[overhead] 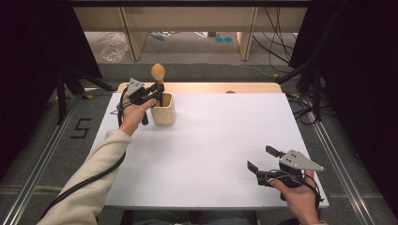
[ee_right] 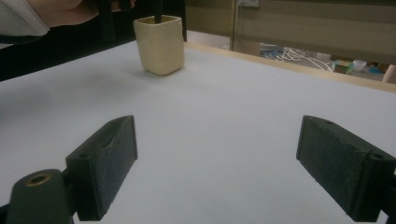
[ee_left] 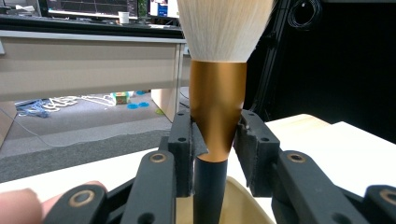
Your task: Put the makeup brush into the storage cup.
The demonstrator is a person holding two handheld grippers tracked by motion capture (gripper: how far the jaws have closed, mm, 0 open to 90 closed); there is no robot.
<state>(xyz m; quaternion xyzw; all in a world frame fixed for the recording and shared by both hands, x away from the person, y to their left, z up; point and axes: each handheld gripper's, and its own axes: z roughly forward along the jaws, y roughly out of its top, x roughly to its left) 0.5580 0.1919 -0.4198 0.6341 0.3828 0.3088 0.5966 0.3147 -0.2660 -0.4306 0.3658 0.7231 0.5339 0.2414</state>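
In the upper left of the high view, the left gripper [overhead: 151,96] has its fingers [ee_left: 183,149] closed on a makeup brush [ee_left: 217,107], pressing either side of the copper-coloured collar, white bristles up. The brush's dark handle runs down into a cream cup [overhead: 164,109] standing on the white surface [overhead: 211,140]; whether the handle touches the cup's bottom is hard to tell. At the lower right, the right gripper [overhead: 264,159] sits low over the surface, its fingers [ee_right: 105,161] spread wide with nothing between them, well apart from the cup.
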